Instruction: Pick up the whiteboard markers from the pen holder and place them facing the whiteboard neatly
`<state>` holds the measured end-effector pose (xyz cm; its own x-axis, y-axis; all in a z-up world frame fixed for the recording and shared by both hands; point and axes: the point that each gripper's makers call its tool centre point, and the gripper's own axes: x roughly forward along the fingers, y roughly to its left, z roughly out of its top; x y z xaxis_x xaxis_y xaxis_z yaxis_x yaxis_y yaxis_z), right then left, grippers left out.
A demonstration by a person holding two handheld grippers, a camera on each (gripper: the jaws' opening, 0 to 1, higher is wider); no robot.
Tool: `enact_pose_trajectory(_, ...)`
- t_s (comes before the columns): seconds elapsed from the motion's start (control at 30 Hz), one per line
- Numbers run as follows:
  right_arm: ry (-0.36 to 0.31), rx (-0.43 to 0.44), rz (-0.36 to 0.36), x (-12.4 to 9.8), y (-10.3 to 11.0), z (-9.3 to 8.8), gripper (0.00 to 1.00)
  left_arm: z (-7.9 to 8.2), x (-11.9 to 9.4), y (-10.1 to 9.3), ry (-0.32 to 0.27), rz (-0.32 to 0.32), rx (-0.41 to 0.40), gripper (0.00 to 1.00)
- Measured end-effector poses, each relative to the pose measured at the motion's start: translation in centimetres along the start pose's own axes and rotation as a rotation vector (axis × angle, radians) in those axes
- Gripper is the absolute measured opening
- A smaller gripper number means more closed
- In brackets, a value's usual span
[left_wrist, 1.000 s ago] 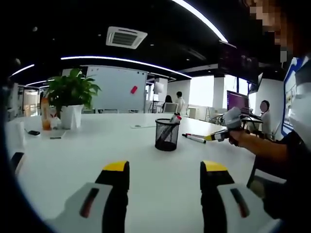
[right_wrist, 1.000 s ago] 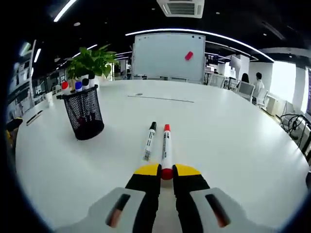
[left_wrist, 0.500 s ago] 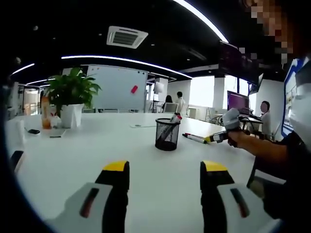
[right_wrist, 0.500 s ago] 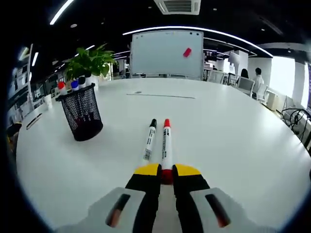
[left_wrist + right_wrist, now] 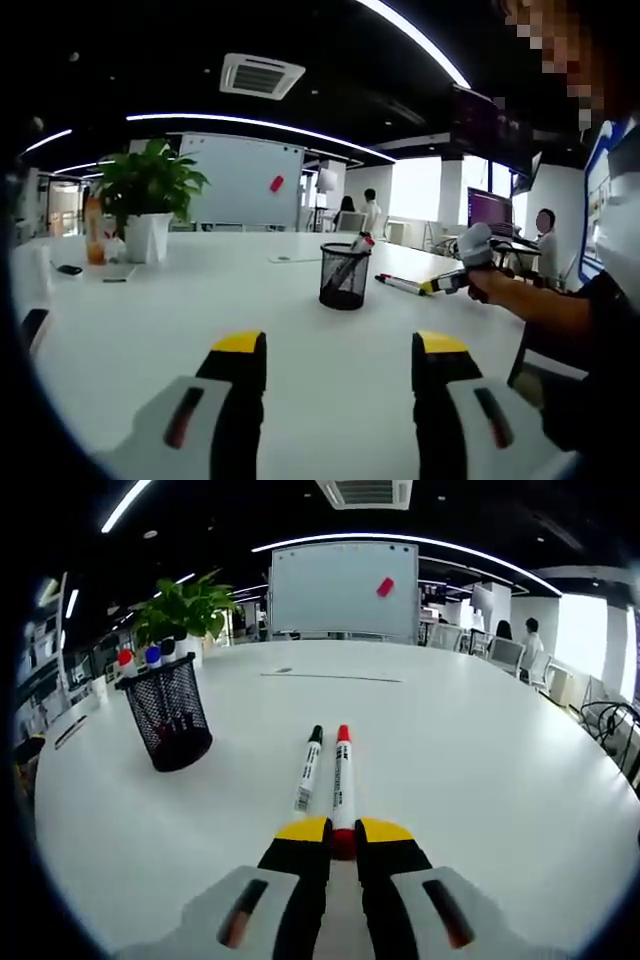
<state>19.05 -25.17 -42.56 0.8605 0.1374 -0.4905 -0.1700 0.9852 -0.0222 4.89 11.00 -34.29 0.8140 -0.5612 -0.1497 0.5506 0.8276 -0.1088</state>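
Whiteboard markers were split between two places on the round white table point(image 5: 480, 770). In the right gripper view, the red-capped white marker point(image 5: 343, 780) lay on the tabletop with its rear end pinched between the yellow-tipped jaws of the right gripper point(image 5: 343, 842), cap pointing toward the large whiteboard point(image 5: 342, 588) at the far side of the room. Just beside it on the left lay a black-capped white marker point(image 5: 308, 768), close to parallel and pointing the same way, free of the jaws. To the left stood the black wire-mesh pen holder point(image 5: 170, 716), upright, with red-, blue- and black-capped markers rising from its rim.

In the left gripper view, the left gripper point(image 5: 340, 362) hung low over bare tabletop, its jaws wide apart with nothing between them. Beyond it the pen holder point(image 5: 344, 276) stood mid-table, and to its right the right gripper point(image 5: 432, 285), held in the person's hand point(image 5: 487, 280), rested at the table with a marker. A potted green plant point(image 5: 146, 198) in a white pot sat on the far left.
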Motion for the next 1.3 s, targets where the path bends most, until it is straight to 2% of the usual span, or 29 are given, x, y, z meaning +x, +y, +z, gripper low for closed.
enact_pose_trajectory(0.4,-0.004,0.015,-0.005,-0.1,0.1,0.0,0.15,0.1,-0.1,0.1,-0.002,0.001,0.0,0.6)
enact_pose_trajectory(0.8,-0.013,0.105,0.045,-0.5,0.5,0.0,0.16,0.1,-0.2,0.1,-0.004,0.005,-0.001,0.6)
enact_pose_trajectory(1.23,-0.075,0.112,0.039,-1.6,-0.2,1.6,0.18,0.5,-0.2,0.0,-0.008,0.009,0.009,0.59)
enact_pose_trajectory(1.3,-0.058,0.093,0.026,-1.4,-0.5,1.2,0.18,0.5,-0.3,-0.1,-0.009,0.008,0.01,0.59)
